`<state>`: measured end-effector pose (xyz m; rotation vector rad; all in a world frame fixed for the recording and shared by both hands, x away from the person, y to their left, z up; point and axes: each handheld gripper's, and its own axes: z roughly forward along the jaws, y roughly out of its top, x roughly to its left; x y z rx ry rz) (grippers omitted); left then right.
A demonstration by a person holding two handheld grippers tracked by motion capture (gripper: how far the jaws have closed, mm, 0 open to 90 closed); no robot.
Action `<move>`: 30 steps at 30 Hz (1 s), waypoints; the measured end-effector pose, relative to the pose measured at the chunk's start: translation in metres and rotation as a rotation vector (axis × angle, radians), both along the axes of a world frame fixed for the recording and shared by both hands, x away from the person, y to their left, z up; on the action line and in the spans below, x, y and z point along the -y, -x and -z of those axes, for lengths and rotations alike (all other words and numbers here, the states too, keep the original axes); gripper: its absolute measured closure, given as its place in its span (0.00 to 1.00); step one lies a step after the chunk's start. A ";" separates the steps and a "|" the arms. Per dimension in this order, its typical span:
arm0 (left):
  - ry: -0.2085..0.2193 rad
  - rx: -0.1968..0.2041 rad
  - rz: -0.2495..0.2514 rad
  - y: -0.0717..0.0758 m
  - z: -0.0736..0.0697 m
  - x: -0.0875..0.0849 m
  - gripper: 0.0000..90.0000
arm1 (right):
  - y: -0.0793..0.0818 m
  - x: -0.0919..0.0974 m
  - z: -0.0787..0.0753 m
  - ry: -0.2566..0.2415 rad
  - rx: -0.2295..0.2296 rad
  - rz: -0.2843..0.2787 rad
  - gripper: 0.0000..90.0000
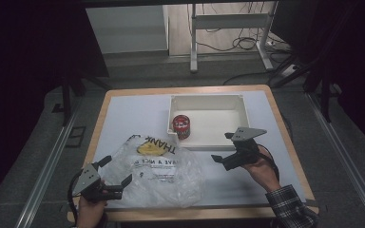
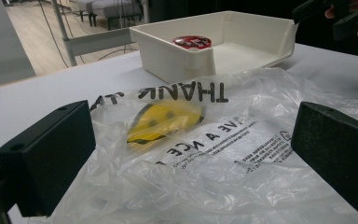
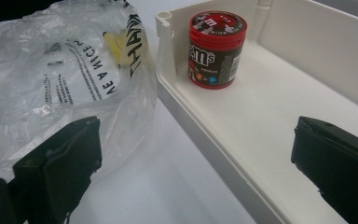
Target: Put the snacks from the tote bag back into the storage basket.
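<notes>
A crumpled clear plastic bag (image 1: 157, 172) (image 2: 214, 154) (image 3: 51, 79) printed THANK and a yellow smiley lies on the table's near middle. A red-lidded M&M's tub (image 1: 181, 126) (image 3: 216, 49) (image 2: 191, 42) stands upright in the near left corner of a white tray (image 1: 237, 142) (image 2: 177, 70) (image 3: 223, 163). My left gripper (image 1: 117, 172) (image 2: 191, 163) is open at the bag's left edge, its jaws either side of the plastic. My right gripper (image 1: 224, 147) (image 3: 191, 154) is open over the tray's front wall, right of the bag, nothing between its jaws.
The grey-topped table with a wooden rim (image 1: 100, 114) sits on dark flooring. Behind it stand a white metal frame (image 1: 228, 21) and cables (image 1: 247, 45). Bare tabletop (image 1: 133, 114) lies left of the tray.
</notes>
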<state>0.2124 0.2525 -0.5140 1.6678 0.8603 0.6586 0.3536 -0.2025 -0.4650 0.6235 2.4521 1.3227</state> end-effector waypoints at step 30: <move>-0.004 -0.002 0.001 0.000 0.000 0.001 0.00 | 0.021 0.028 0.001 -0.026 0.025 0.033 0.02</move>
